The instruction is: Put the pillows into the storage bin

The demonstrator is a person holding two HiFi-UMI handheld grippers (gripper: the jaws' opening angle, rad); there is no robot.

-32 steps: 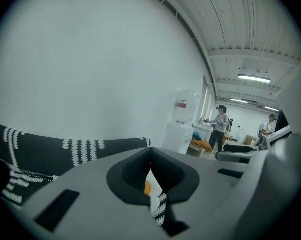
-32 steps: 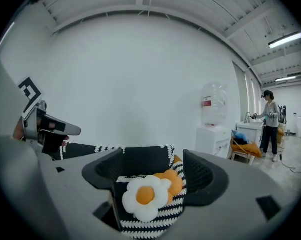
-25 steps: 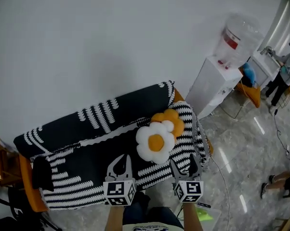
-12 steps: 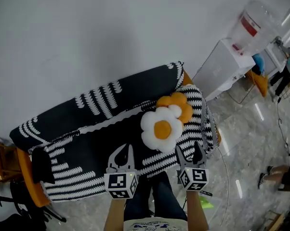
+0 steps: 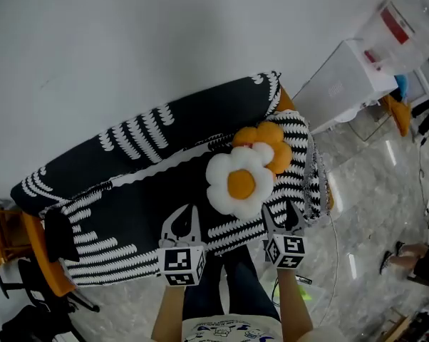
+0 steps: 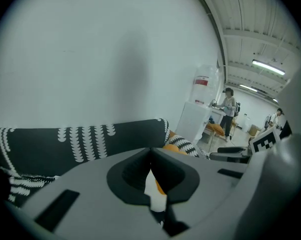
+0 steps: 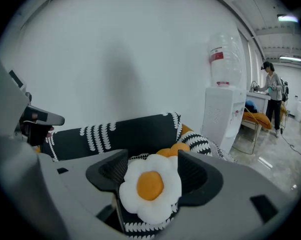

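The white flower pillow (image 5: 239,182) lay on the striped sofa (image 5: 122,198), against its right arm, an orange pillow (image 5: 277,144) touching it behind; the right gripper (image 5: 282,216) hovered just before it, jaws apart and closing on nothing; the left gripper (image 5: 189,216) hung nearby, jaws pressed together, empty; a water dispenser (image 5: 350,77) stood beyond.

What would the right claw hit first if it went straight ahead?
Probably the white flower pillow on the sofa. It lies ahead of the right claw, whose jaws are closing with nothing touching them; depth is unclear.
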